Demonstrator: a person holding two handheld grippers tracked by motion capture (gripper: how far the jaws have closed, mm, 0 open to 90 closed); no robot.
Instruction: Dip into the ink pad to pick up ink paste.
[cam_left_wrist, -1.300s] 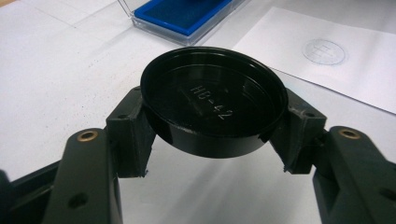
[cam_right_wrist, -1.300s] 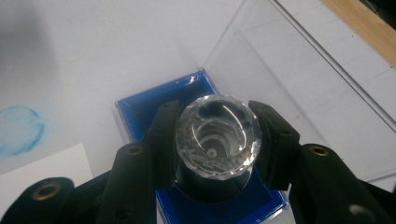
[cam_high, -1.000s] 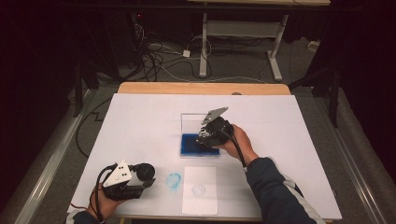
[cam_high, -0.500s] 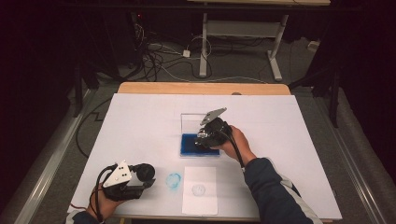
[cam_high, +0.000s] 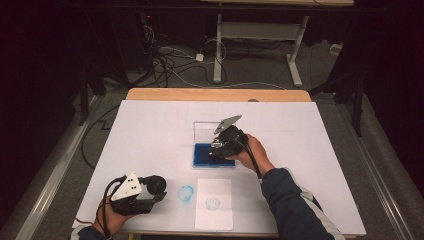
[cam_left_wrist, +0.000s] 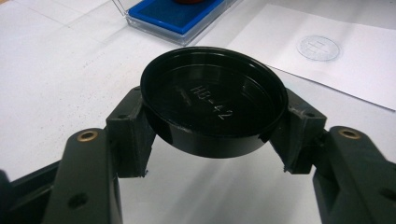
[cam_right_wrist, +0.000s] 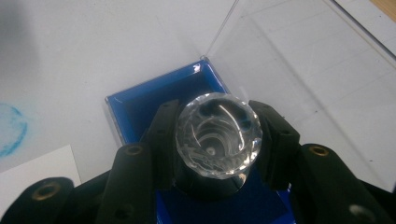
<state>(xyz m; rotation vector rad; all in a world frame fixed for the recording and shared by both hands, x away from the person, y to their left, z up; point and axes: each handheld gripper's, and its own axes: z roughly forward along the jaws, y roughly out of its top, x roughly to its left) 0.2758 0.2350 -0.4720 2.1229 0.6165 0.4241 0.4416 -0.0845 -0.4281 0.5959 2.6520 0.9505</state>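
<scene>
Nothing moved; right gripper (cam_right_wrist: 217, 140) grips stamp (cam_right_wrist: 218, 134), base hidden; left gripper (cam_left_wrist: 212, 135) clamps cap (cam_left_wrist: 213, 100).

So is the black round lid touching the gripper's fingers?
Touching. In the left gripper view the black round lid sits squeezed between the left gripper, with a finger pressed against each side of its rim and no gap showing.

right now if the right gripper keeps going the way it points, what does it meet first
Most likely the blue ink pad in its clear open case; the right gripper holds a stamp just over it, though the gap is unclear.
</scene>
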